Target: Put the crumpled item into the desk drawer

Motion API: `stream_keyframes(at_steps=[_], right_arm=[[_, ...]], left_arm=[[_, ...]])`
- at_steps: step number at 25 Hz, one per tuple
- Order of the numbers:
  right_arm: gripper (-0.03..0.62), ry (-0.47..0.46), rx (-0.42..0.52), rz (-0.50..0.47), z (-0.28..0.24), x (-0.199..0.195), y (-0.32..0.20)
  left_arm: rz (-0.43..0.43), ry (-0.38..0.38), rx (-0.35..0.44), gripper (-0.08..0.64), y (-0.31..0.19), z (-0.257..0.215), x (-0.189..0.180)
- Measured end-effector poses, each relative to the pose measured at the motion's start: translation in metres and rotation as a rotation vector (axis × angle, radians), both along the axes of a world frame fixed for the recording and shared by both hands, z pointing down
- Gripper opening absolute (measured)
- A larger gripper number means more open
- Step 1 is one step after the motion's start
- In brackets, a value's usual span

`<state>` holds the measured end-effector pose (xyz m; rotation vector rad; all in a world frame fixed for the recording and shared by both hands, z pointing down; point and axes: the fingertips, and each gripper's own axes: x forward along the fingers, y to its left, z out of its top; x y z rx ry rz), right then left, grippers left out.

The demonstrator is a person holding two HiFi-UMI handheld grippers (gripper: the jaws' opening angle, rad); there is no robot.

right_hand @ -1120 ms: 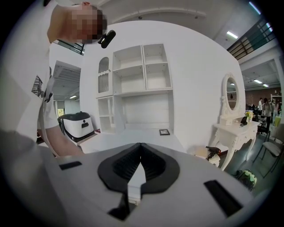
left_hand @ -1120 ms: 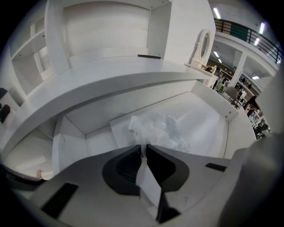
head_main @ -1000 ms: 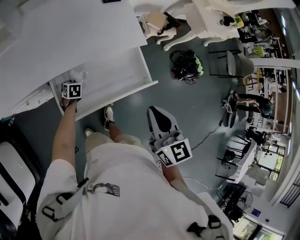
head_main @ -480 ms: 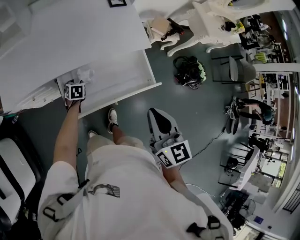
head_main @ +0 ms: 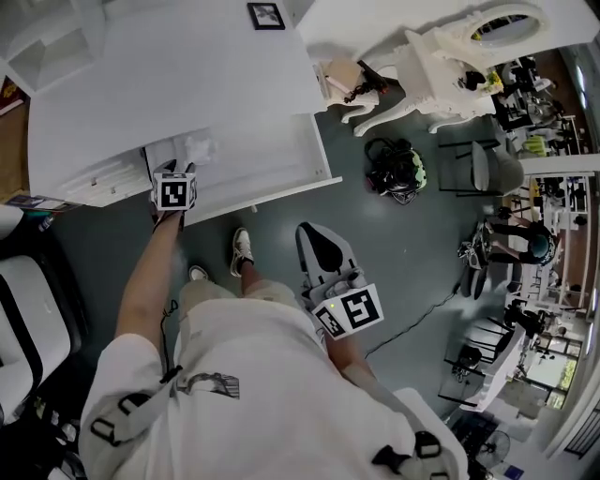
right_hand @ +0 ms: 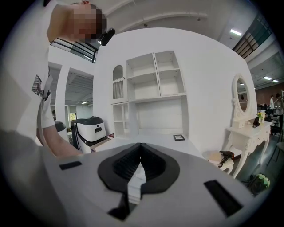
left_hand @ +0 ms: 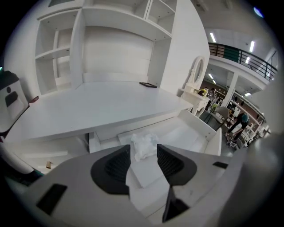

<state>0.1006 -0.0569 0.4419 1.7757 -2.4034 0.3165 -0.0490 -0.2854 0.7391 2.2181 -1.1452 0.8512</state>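
The crumpled white item (head_main: 200, 147) lies in the open white desk drawer (head_main: 317, 150), near its back left corner. My left gripper (head_main: 176, 172) hangs over the drawer's front left, a little short of the item. In the left gripper view its jaws have just been opening and stand wide apart. The crumpled item (left_hand: 144, 145) rests on the drawer (left_hand: 214, 133) floor beyond them, and nothing is pressed between the pads (left_hand: 116, 165). My right gripper (head_main: 317, 227) is held out over the floor in front of the person, away from the desk. In the right gripper view that gripper (right_hand: 140, 160) is shut on nothing.
The white desk top (head_main: 169, 84) carries a small framed picture (head_main: 266, 15), with open shelves (left_hand: 115, 31) behind it. A white vanity table (head_main: 459, 42) and a dark bag (head_main: 398, 169) on the floor stand to the right. A black-and-white machine (head_main: 28, 319) sits at the left.
The left gripper has let go of the crumpled item and drawn up and back from it; the item stays in the drawer. The right gripper has hardly shifted in view.
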Motion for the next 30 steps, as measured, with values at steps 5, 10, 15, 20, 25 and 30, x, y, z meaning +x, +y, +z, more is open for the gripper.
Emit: stream_keyframes(at_steps=[5, 10, 15, 20, 25, 30], right_arm=[[0.011, -0.029, 0.03, -0.074, -0.002, -0.016, -0.009], [0.011, -0.06, 0.09, -0.182, -0.015, -0.026, -0.034], [0.011, -0.113, 0.118, -0.255, -0.026, -0.013, -0.055], [0.011, -0.152, 0.15, -0.321, -0.031, -0.016, -0.075], [0.011, -0.166, 0.158, -0.36, -0.031, -0.009, -0.085], [0.011, -0.169, 0.171, -0.389, -0.031, 0.0, -0.094]], left_arm=[[-0.058, 0.042, 0.017, 0.181, 0.021, -0.025, -0.02], [-0.122, 0.044, 0.058, 0.154, 0.026, -0.048, -0.042], [-0.203, 0.071, 0.113, 0.079, 0.036, -0.088, -0.044], [-0.26, 0.117, 0.204, 0.025, 0.039, -0.133, -0.047], [-0.305, 0.131, 0.266, 0.017, 0.04, -0.162, -0.053], [-0.331, 0.132, 0.302, 0.016, 0.041, -0.179, -0.054]])
